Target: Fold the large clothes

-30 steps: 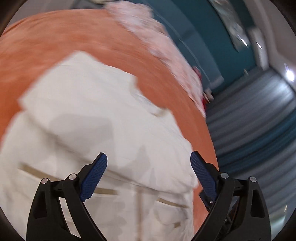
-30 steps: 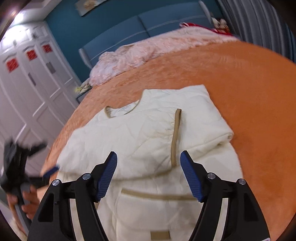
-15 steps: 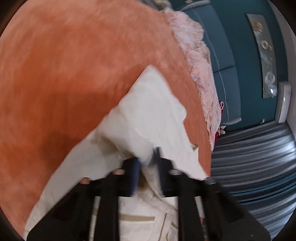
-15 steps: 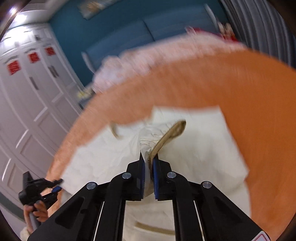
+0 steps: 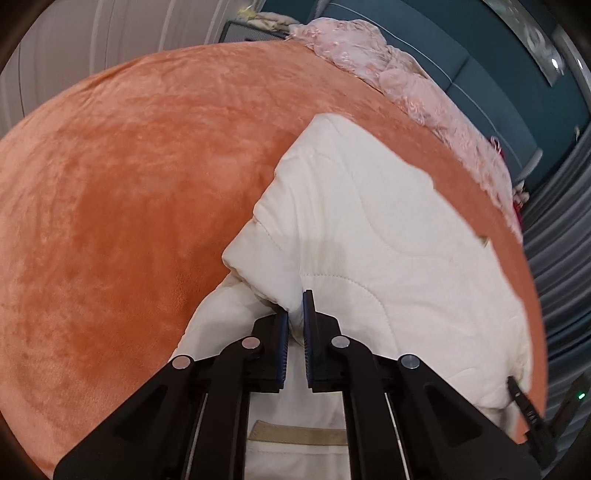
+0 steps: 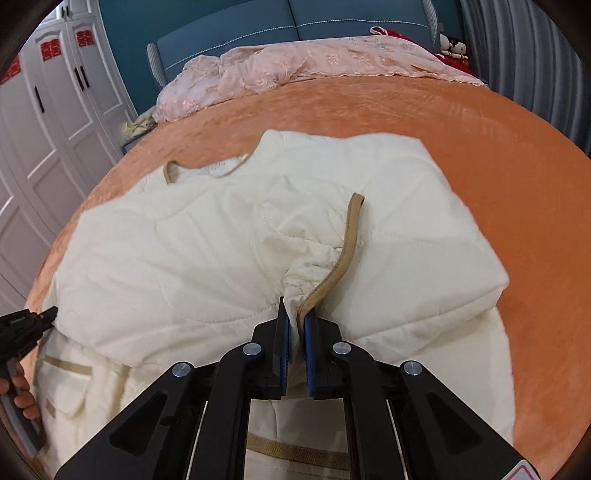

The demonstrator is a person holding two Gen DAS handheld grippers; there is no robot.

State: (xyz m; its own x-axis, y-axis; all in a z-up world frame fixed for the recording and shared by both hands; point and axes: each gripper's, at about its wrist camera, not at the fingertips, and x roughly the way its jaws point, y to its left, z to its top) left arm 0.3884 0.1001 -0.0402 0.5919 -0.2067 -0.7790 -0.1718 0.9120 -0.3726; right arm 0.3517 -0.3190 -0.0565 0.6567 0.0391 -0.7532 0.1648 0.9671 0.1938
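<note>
A cream quilted jacket (image 6: 207,258) with tan trim lies on the orange bedspread (image 6: 461,125), its sleeves folded across the body. My right gripper (image 6: 296,317) is shut on a bunched fold of the jacket at the tan-edged cuff (image 6: 349,236). In the left wrist view the same jacket (image 5: 388,240) fills the lower right, and my left gripper (image 5: 295,314) is shut on a pinched fold at its near left edge. The left gripper (image 6: 46,315) shows small at the left edge of the right wrist view, held by a hand (image 6: 18,391).
A pink lace coverlet (image 6: 295,66) is bunched along the head of the bed before a blue headboard (image 6: 258,22). White wardrobe doors (image 6: 48,122) stand to the left, grey striped curtains (image 5: 561,295) to the right. Bare orange bedspread (image 5: 129,203) spreads left of the jacket.
Both grippers went from wide open above the jacket to shut on folds of its fabric. Both dropped lower onto the garment, and the tan cuff is now bunched up at the right gripper.
</note>
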